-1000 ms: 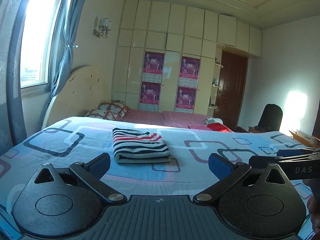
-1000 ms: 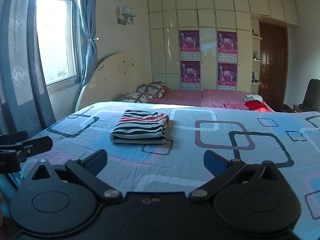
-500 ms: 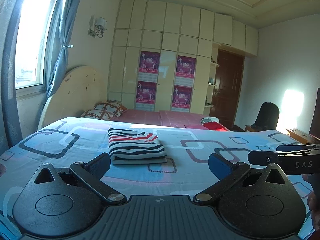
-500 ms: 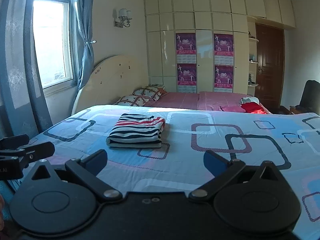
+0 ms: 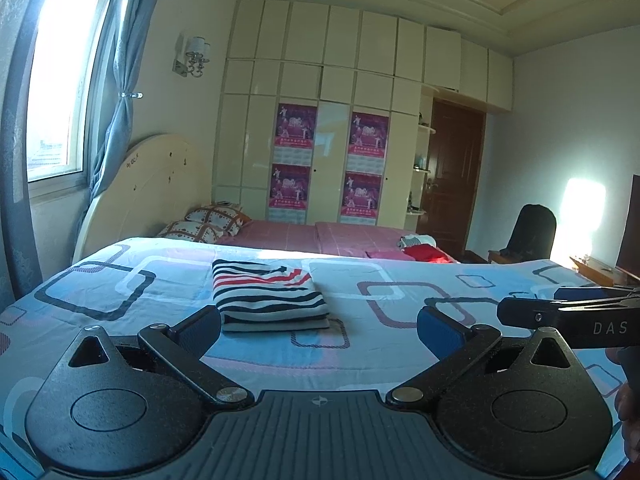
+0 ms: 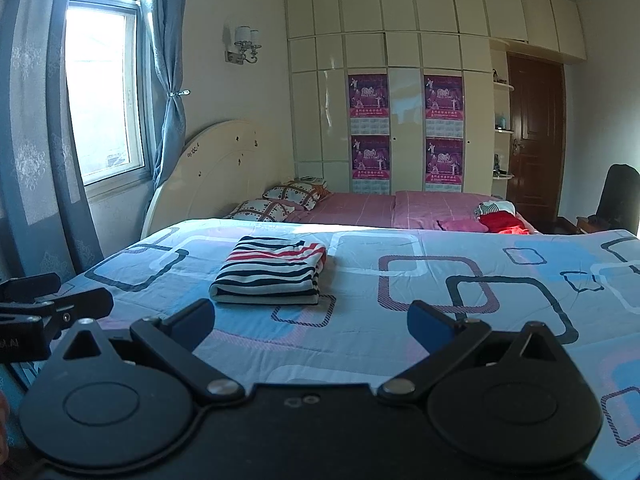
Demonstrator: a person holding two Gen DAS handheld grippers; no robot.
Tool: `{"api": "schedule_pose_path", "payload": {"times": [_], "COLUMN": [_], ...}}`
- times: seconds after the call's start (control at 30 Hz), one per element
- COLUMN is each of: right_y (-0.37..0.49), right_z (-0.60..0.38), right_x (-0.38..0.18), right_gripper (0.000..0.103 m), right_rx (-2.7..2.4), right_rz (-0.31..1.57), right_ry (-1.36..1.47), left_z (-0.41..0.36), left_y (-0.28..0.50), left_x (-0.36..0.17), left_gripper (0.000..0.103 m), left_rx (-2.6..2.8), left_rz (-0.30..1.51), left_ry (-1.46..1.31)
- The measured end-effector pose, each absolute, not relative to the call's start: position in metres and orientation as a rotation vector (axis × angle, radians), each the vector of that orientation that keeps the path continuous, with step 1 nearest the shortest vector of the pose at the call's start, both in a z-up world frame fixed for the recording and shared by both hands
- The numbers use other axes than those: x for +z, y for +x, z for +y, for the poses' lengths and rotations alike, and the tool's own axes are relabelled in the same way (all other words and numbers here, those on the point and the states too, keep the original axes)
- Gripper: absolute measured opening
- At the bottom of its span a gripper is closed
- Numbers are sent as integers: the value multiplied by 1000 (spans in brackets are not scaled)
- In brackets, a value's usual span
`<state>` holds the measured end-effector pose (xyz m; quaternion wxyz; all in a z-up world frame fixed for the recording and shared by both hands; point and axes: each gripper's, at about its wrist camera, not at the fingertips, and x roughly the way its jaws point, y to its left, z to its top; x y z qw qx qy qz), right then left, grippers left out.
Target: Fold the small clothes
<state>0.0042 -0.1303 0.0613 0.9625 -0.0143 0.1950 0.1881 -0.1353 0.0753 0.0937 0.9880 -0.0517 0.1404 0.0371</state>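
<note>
Now I see both tongs held wide, gripping nothing

My left gripper (image 5: 319, 326) and right gripper (image 6: 310, 322) hang apart above the patterned bedspread (image 6: 440, 280); the folded striped garment (image 5: 268, 294) lies ahead on it, nearer the left

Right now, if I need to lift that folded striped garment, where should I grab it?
Take the striped garment at its near edge, coming in low from the front. It lies flat in a neat stack, layered ends facing you, so pinching all layers there should keep the fold.

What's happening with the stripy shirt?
Left gripper open, empty. Right gripper open, empty. Striped shirt folded on quilt. Nothing in the way.
</note>
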Motion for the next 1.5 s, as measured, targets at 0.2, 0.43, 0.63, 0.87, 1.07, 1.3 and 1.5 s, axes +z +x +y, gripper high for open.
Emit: {"api": "schedule_pose_path", "payload": {"times": [0.2,0.43,0.63,0.87,1.07,1.3,1.5], "right_y": [4,4,4,5,5,7,6], "right_z": [-132,-135,-135,-136,-136,-134,-133], "right_x": [63,68,68,69,69,68,69], "right_gripper": [102,102,102,102,102,102,102], "right_rx": [383,384,383,386,393,395,399], "right_rz": [388,383,383,386,379,378,372], "right_ry": [-25,-24,-25,-22,-23,-29,-38], "left_z": [75,75,75,76,76,80,83], "left_y": [-134,-134,-133,-131,-131,-130,-129], "left_x": [92,92,92,92,91,89,87], "left_gripper": [103,103,103,103,103,103,103], "left_rx": [73,72,68,70,70,73,87], "left_rz": [284,283,283,285,284,292,292], "left_ry": [-103,-103,-102,-100,-105,-121,-133]}}
